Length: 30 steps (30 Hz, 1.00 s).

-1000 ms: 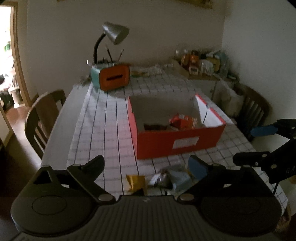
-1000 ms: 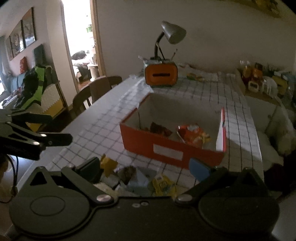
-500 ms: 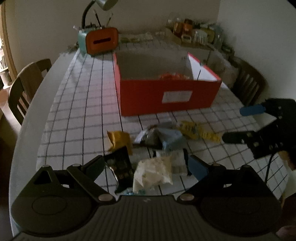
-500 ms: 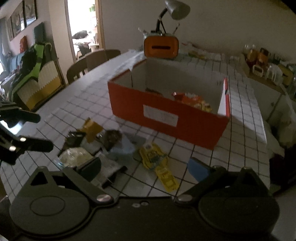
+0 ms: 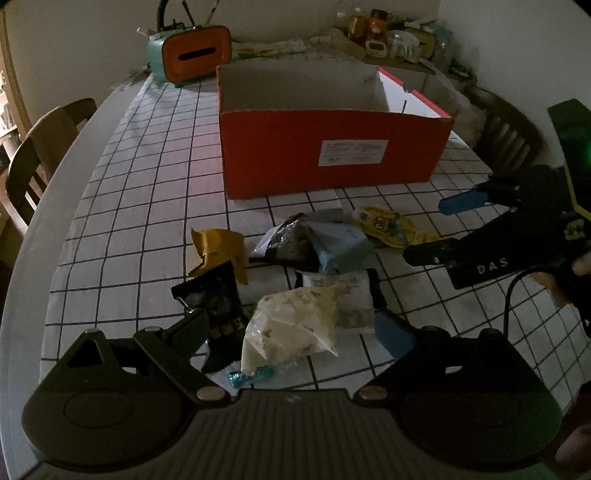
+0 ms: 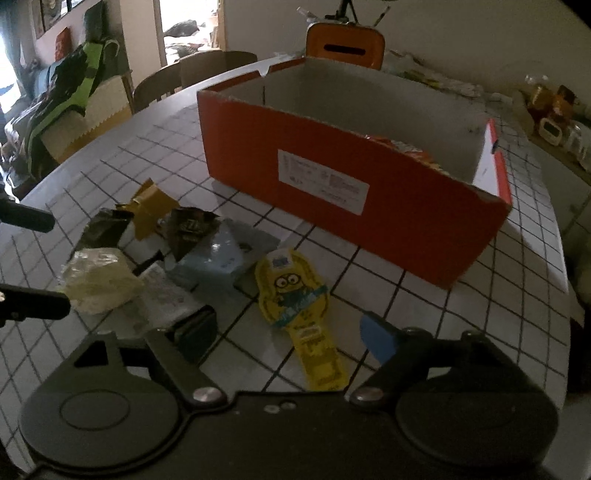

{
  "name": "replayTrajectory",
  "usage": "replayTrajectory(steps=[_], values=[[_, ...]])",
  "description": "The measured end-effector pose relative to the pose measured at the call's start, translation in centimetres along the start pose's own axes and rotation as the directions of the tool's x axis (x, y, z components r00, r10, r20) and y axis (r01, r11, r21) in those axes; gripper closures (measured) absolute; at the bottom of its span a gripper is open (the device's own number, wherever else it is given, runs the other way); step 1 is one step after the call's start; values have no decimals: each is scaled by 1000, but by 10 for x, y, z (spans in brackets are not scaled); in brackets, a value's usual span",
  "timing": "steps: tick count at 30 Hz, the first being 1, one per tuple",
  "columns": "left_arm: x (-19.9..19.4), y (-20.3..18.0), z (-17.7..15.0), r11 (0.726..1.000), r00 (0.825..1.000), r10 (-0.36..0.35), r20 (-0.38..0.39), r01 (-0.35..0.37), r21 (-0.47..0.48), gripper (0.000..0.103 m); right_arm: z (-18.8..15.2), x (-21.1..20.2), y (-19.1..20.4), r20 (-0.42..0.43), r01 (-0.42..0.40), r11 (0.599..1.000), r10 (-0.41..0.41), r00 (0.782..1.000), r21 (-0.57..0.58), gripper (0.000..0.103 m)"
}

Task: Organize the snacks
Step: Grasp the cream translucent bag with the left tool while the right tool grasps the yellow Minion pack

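Note:
A pile of snack packets lies on the checked tablecloth in front of an orange cardboard box [image 5: 332, 155]. My left gripper [image 5: 291, 328] hangs open low over the near side of the pile. A pale cream packet [image 5: 291, 328] sits between its fingers, untouched, with a black packet [image 5: 214, 299] beside the left finger. My right gripper [image 6: 288, 332] is closing. The yellow cartoon packet [image 6: 295, 291] lies between its jaws, and the pads are clear of it. A light blue packet [image 6: 214, 262] and a gold wrapper [image 5: 218, 251] lie in the pile. An orange snack bag [image 6: 410, 147] shows inside the box.
An orange and teal tissue holder [image 5: 192, 55] stands behind the box. Wooden chairs stand at the table's left [image 5: 40, 147] and right [image 5: 506, 129]. Jars crowd a shelf [image 5: 391, 33] at the back right. The rounded table edge runs just left of the pile.
Both grippers have dropped and tilted down toward the snack pile, which now fills the lower views. The right gripper's fingers stand closer together than before.

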<state>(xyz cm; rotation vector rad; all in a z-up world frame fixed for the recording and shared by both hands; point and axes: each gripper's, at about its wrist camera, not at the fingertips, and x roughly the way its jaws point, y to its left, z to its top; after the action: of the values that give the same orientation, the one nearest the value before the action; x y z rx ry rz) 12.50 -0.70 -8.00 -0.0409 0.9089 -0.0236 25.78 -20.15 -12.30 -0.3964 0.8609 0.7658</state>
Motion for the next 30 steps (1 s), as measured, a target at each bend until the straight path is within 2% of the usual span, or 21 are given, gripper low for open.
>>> replayTrajectory(steps=[9, 17, 19, 23, 24, 25, 30], values=[[22, -8, -4, 998, 999, 38, -38, -35, 59, 10, 4, 27, -6, -31, -28, 998, 26, 999, -51, 29], [33, -7, -1, 997, 996, 58, -62, -54, 62, 29, 7, 35, -6, -27, -47, 997, 46, 999, -65, 35], [35, -8, 0, 996, 996, 59, -61, -55, 69, 29, 8, 36, -7, -25, -52, 997, 50, 998, -58, 40], [36, -9, 1, 996, 997, 55, -60, -51, 77, 36, 8, 35, -8, -19, -46, 998, 45, 999, -53, 52], [35, -10, 1, 995, 997, 56, -57, -52, 81, 38, 7, 34, -9, -21, -48, 998, 47, 999, -49, 52], [35, -11, 1, 995, 997, 54, -56, -49, 87, 44, 7, 34, -9, -21, -47, 998, 46, 999, -47, 52], [34, -13, 1, 993, 997, 64, -50, -58, 107, 50, 4, 28, -9, -12, -32, 999, 31, 999, -44, 52]])
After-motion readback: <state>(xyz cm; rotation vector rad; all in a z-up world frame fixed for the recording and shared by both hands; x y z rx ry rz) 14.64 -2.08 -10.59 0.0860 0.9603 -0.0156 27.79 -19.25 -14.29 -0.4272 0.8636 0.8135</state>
